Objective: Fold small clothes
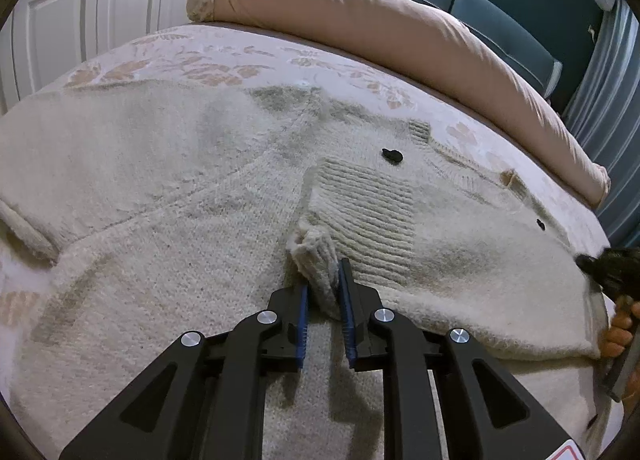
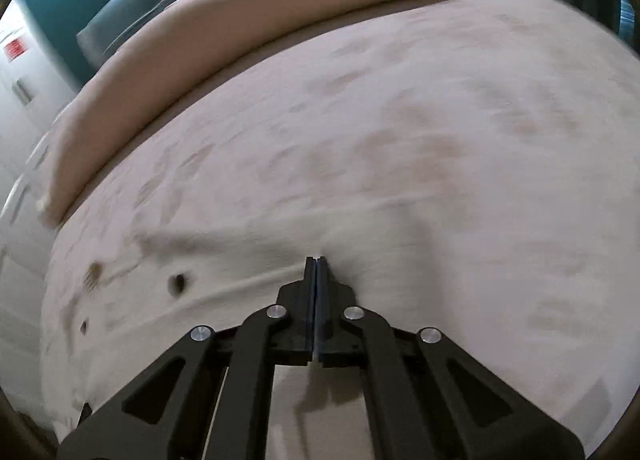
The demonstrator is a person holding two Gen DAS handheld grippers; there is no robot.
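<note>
A cream knitted cardigan (image 1: 160,188) with dark buttons (image 1: 392,156) lies spread on the bed. My left gripper (image 1: 326,280) is shut on the ribbed cuff (image 1: 320,260) of a sleeve that is folded across the body. My right gripper (image 2: 316,260) has its jaws pressed together on the cardigan's edge (image 2: 240,256), which rises in a ridge at the tips; that view is blurred. The right gripper (image 1: 612,268) also shows in the left wrist view at the cardigan's right edge.
The bed has a pale floral cover (image 1: 224,60) and a long pink pillow (image 1: 360,20) along a teal headboard (image 1: 500,8). White panelled doors (image 1: 80,8) stand at the far left. Bare bed cover (image 2: 440,120) lies beyond the right gripper.
</note>
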